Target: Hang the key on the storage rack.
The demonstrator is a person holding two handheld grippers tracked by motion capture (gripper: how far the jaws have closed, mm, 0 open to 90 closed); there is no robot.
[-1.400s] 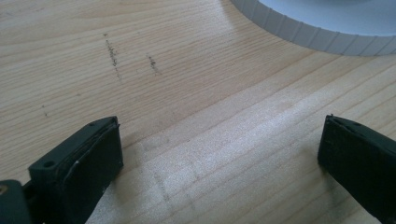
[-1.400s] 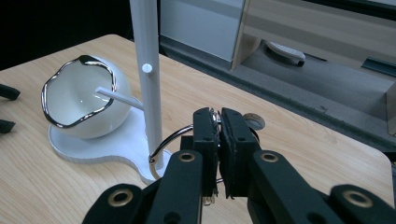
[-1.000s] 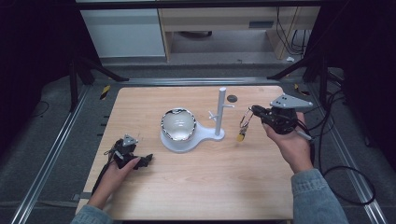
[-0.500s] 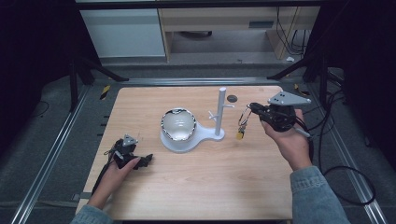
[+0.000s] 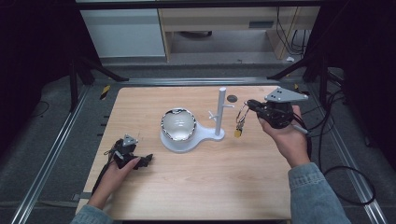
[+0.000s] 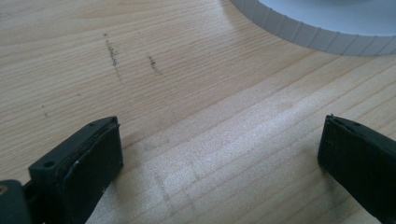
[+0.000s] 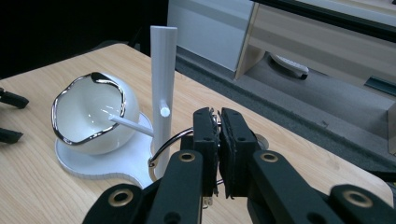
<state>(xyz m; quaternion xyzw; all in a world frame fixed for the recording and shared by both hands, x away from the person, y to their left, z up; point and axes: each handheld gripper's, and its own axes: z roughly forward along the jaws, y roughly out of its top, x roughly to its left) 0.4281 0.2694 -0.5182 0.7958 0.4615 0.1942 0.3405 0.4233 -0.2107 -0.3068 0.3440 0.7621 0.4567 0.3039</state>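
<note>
Wooden table point(image 5: 196, 186) inside a metal frame point(image 5: 46, 172). Small dark disc point(image 5: 232, 98) near the table's far edge. Beyond the far edge: white cabinet point(image 5: 123, 32), wooden shelf unit point(image 5: 219, 21). Cables point(image 5: 289, 37) at far right.

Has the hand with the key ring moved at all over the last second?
Barely. The right gripper, shut on the key ring, sits about as far right of the white stand as before, perhaps a touch higher; any shift is too small to call.

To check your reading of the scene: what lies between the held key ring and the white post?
Nothing: in the high view, bare table separates the key ring from the post.
</note>
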